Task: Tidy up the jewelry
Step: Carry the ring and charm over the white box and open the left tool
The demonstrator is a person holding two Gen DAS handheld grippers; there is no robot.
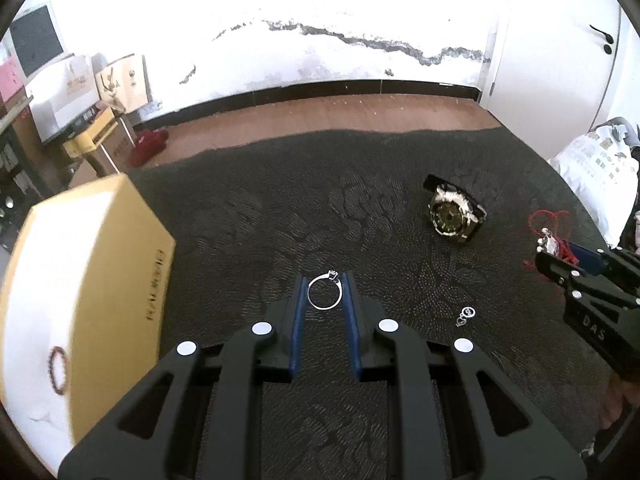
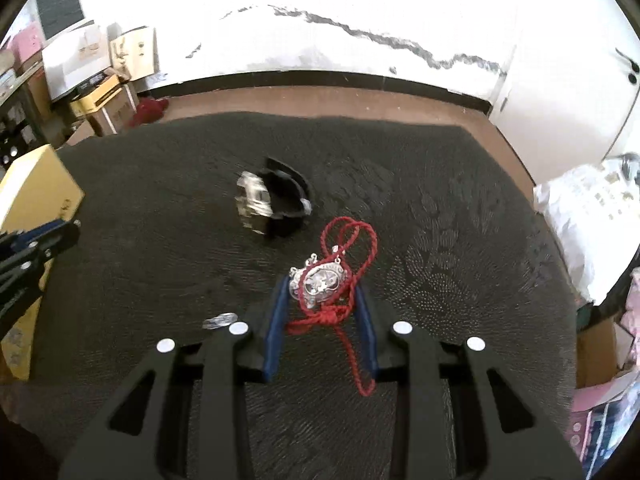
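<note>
Looking out from the left wrist now. Spotting a yellow box [image 1: 80,280] crowding the left side, lying open with a bead bracelet [image 1: 58,370] resting on its white lining. Seeing a watch [image 1: 454,216] propped on the dark patterned tabletop [image 1: 280,208] well off to the right and farther out, and a small silver charm [image 1: 466,316] lying nearer, just right of the fingers. Noting a white bag [image 1: 592,168] slumping at the far right edge. Finding nothing blocking the space between ring and box. Closing in on the left tongs [image 1: 324,280]: nearly closed, blue pads pressing both sides of a ring [image 1: 325,292], its stone pointing away from the camera. Catching the right tongs [image 1: 556,260] coming in at the right edge, carrying a pendant [image 1: 546,238] with its red cord [image 1: 548,216] looping behind.

Switching to the right wrist. Seeing the watch [image 2: 272,208] blurred, ahead and to the left, the small silver charm [image 2: 218,320] smeared beside the left finger, the yellow box [image 2: 36,192] at the left border, the white bag [image 2: 592,216] on the right. Glimpsing the left tongs [image 2: 64,232] poking in from the left. Watching the right tongs [image 2: 322,292]: narrowly parted, clamping the pendant [image 2: 320,284] between the blue pads, the red cord [image 2: 352,240] looping ahead and trailing down toward the camera.
</note>
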